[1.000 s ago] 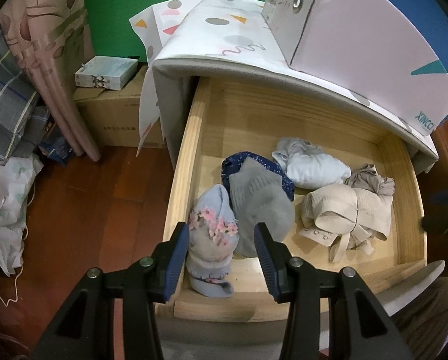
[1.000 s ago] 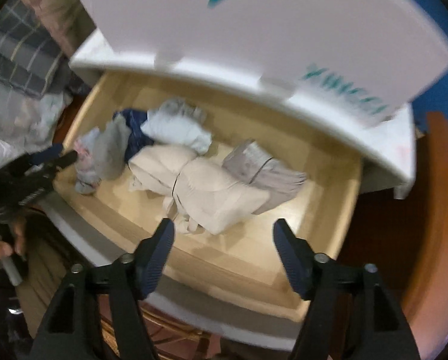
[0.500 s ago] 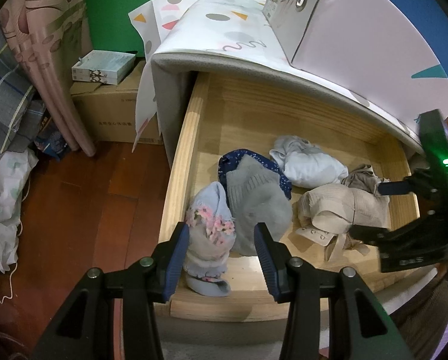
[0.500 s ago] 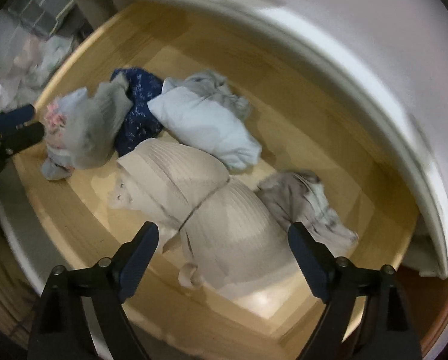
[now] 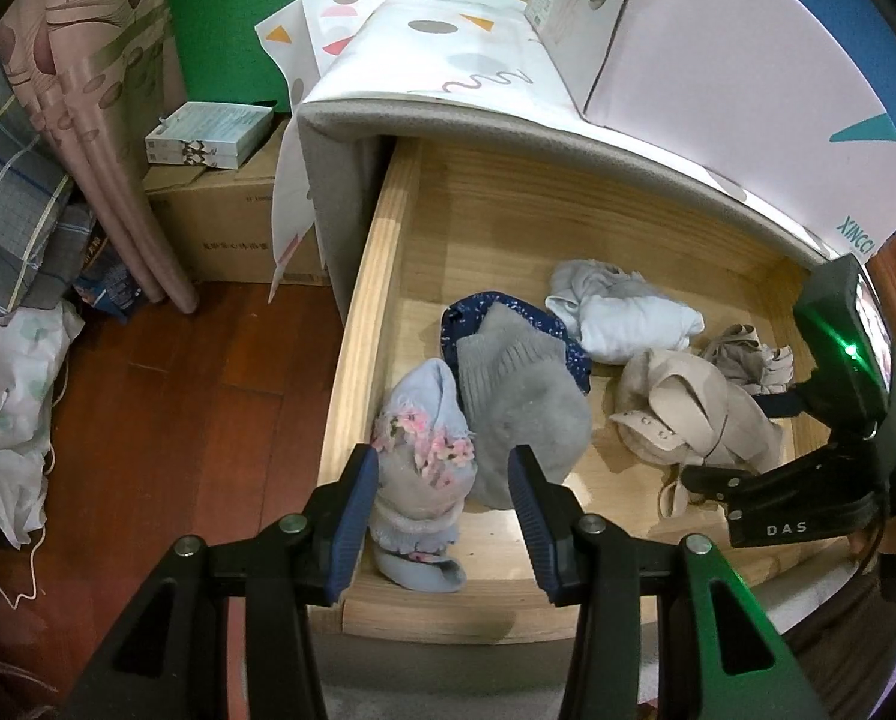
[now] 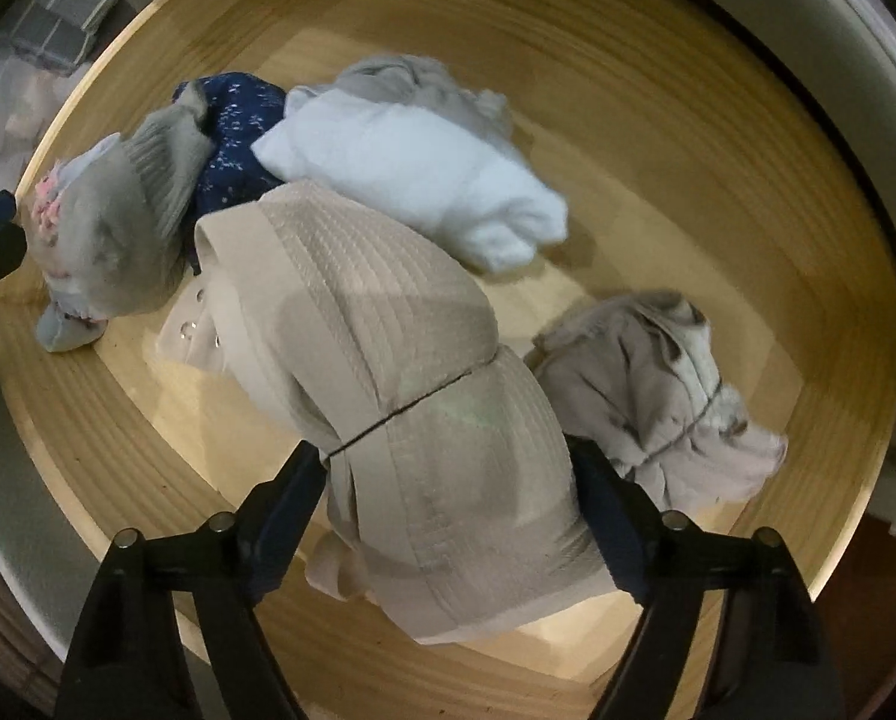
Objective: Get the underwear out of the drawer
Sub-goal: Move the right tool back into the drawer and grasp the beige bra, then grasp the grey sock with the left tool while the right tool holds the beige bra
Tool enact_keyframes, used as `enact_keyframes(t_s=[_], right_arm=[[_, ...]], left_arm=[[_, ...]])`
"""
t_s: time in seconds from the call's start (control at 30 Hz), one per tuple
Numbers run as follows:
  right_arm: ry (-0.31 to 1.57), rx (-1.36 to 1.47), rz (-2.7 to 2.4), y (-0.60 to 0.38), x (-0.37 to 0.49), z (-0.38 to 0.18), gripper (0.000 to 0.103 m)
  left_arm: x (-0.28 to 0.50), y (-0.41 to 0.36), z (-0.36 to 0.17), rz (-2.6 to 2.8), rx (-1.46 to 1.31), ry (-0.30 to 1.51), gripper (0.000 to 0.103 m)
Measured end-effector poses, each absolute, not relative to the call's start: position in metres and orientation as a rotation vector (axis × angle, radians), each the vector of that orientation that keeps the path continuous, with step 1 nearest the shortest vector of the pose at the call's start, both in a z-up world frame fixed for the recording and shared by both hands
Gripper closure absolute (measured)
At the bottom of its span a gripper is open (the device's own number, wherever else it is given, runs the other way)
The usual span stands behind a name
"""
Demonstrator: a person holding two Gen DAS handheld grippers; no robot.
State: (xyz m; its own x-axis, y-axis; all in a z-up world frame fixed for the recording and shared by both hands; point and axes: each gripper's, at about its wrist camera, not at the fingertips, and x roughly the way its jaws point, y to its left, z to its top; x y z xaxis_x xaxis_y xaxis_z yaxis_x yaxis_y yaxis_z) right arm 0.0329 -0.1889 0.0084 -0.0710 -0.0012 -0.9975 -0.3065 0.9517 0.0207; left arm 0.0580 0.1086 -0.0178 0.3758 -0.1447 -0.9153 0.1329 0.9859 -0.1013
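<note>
I am pointing my right gripper (image 6: pixel 448 492) straight down into the open wooden drawer (image 6: pixel 658 192), its jaws straddling the folded beige underwear (image 6: pixel 399 372). They have just been closing, yet they are still standing spread, one finger at each flank of the bundle; whether they are touching the cloth I cannot tell. A white garment (image 6: pixel 423 180) is lying at 12 o'clock from the bundle, a grey one (image 6: pixel 646 384) at 3. My left gripper (image 5: pixel 443 501) is hovering part-open over a floral sock (image 5: pixel 420 456).

Beige underwear (image 6: pixel 423 396) lower edge hidden behind right tool (image 6: pixel 448 516); contact unclear.
</note>
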Motion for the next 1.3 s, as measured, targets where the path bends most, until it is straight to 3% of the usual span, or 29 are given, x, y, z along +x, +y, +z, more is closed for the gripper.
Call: enact_keyframes(t_s=[0.9,1.3], right_arm=[[1.717,0.111,-0.093,-0.291,-0.001,0.007,0.034],[1.671,0.052,-0.107,-0.285,-0.032,0.001,0.033]], left_arm=[[0.057,0.106,-0.017,-0.172,0.002,1.167,0.057],[0.068,0.073,-0.011,-0.300,-0.007,1.263,0.057]])
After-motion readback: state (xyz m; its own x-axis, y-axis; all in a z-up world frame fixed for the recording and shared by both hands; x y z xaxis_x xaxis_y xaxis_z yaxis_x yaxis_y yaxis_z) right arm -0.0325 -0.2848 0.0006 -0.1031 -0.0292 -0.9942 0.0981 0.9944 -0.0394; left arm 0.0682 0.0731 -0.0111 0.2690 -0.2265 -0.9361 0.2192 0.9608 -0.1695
